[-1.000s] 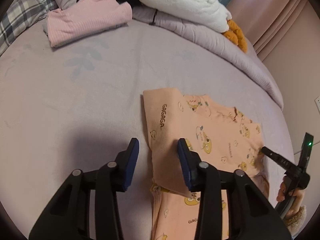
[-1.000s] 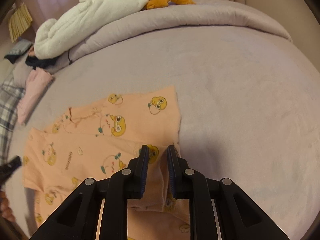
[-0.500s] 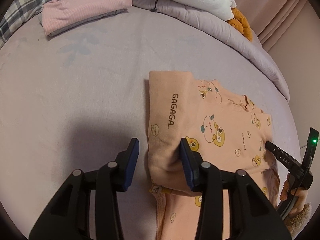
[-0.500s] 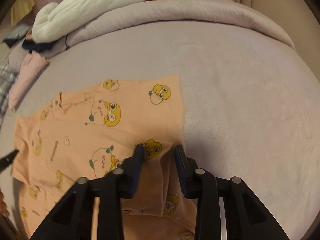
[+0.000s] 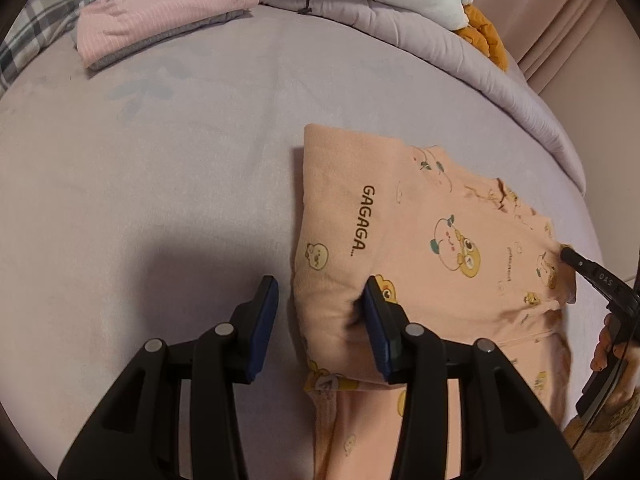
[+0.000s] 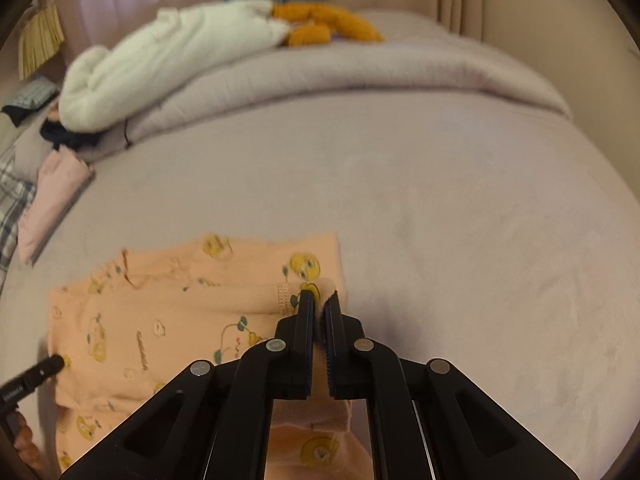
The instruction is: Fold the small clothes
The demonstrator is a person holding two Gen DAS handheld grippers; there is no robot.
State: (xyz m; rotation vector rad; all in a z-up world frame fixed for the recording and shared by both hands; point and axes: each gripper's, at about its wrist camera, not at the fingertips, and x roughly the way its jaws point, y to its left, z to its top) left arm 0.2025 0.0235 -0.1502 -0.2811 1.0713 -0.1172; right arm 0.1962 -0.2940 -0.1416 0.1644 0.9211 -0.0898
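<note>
A peach child's garment (image 5: 420, 248) with yellow cartoon prints and "GAGAGA" lettering lies on the lilac bed sheet (image 5: 160, 200); it also shows in the right wrist view (image 6: 168, 320). Its left side is folded over. My left gripper (image 5: 320, 312) is open, its right finger resting on the folded edge, its left finger on the sheet. My right gripper (image 6: 319, 300) is shut on the garment's right edge and lifts a fold of it. The right gripper's tip shows in the left wrist view (image 5: 576, 260).
A folded pink garment (image 5: 168, 12) lies at the back left beside a plaid pillow (image 5: 28, 40). A rolled lilac duvet (image 6: 360, 72) runs along the back, with a white fleece (image 6: 168, 60) and an orange plush (image 6: 328, 24) on it.
My right gripper has closed on the garment's right edge and raised it. My left gripper has moved forward along the folded left edge and stays open.
</note>
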